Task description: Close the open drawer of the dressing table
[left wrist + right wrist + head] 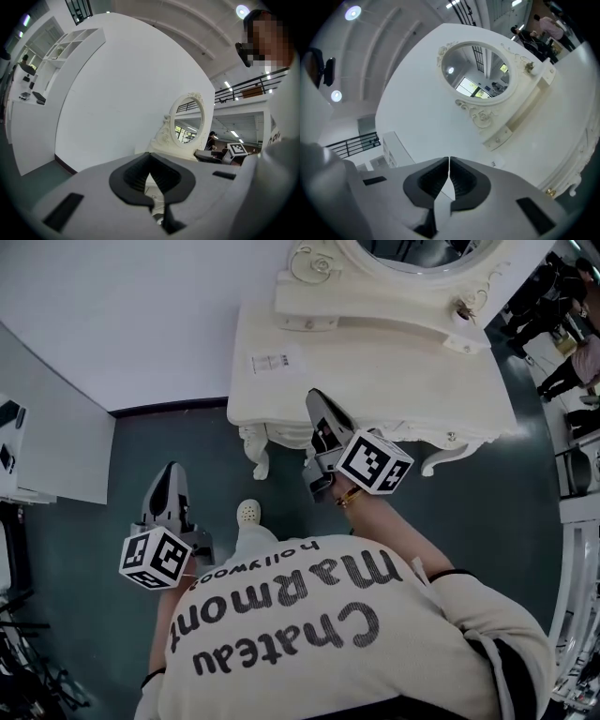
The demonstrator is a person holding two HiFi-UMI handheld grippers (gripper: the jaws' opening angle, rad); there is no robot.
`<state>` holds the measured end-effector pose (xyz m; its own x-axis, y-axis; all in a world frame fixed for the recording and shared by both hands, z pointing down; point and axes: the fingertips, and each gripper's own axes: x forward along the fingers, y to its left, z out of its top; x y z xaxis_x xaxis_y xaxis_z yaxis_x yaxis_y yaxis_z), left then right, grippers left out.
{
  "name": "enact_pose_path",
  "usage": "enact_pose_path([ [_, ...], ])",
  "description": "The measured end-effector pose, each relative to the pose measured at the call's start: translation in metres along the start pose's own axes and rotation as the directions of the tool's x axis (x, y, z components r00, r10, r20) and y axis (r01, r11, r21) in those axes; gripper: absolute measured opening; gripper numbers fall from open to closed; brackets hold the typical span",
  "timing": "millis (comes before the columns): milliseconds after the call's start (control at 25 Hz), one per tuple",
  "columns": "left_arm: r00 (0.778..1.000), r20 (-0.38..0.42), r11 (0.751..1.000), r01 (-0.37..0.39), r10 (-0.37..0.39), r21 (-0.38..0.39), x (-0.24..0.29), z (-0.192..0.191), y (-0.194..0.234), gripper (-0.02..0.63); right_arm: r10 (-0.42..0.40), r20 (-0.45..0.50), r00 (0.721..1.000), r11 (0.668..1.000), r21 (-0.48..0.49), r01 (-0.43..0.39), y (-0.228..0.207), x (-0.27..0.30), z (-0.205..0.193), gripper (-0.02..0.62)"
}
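**Item: dressing table [375, 362], w/ drawer**

- Location: cream-white unit is standing against the white wall on a dark floor [122, 456]. An oval mirror [476, 70] is sitting on the back of the top, and a small label [272, 362] is lying on the top.
- Drawer: it belongs in the front apron under the top's overhang, which is hiding it from the head view. No drawer front is showing as pulled out, so can't tell open or shut. A small brass knob [551, 191] is showing at the front edge.
- Right gripper [317, 397]: it is hanging at the table's front edge, pointing roughly level toward the mirror. Jaws are sitting together, tips meeting, nothing betw. them.
- Left gripper [172, 470]: it is hovering well apart from the table, over the floor near the person's shoe [248, 512]. Jaws are meeting at the tips too, empty.

**Handling (est.)**

- Prob. a light, rigid wooden drawer, sliding w/ a modest push.
- Painted finish and carved trim are likely to chip, so no hard knocks.
- No grip needed: press closed jaw tips flat on the drawer front, mid-width beside the knob, so it is running straight and not jamming.
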<state>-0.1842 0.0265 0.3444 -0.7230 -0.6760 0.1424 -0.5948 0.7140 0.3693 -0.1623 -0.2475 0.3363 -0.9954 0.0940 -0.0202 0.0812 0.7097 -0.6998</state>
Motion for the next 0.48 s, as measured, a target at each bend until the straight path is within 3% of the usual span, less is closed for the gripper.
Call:
enact_pose_path([
  [80,1.0,0.005,1.0,0.0,0.0,0.003,-0.001,0.002,-0.001,0.007,0.016,-0.036,0.999,0.995,-0.1,-0.019,0.012,0.004,-0.002,0.029],
  [240,1.0,0.008,1.0,-0.001,0.001,0.001,-0.004,0.003,0.0,0.007,-0.022,-0.126,0.992,0.954,-0.299,-0.016,0.018,0.006,-0.014,0.029],
  [480,1.0,0.003,1.0,-0.003,0.003,-0.011,-0.005,0.001,0.006,0.007,-0.073,-0.18,0.981,0.929,-0.37,0.001,0.01,0.005,-0.031,0.03],
])
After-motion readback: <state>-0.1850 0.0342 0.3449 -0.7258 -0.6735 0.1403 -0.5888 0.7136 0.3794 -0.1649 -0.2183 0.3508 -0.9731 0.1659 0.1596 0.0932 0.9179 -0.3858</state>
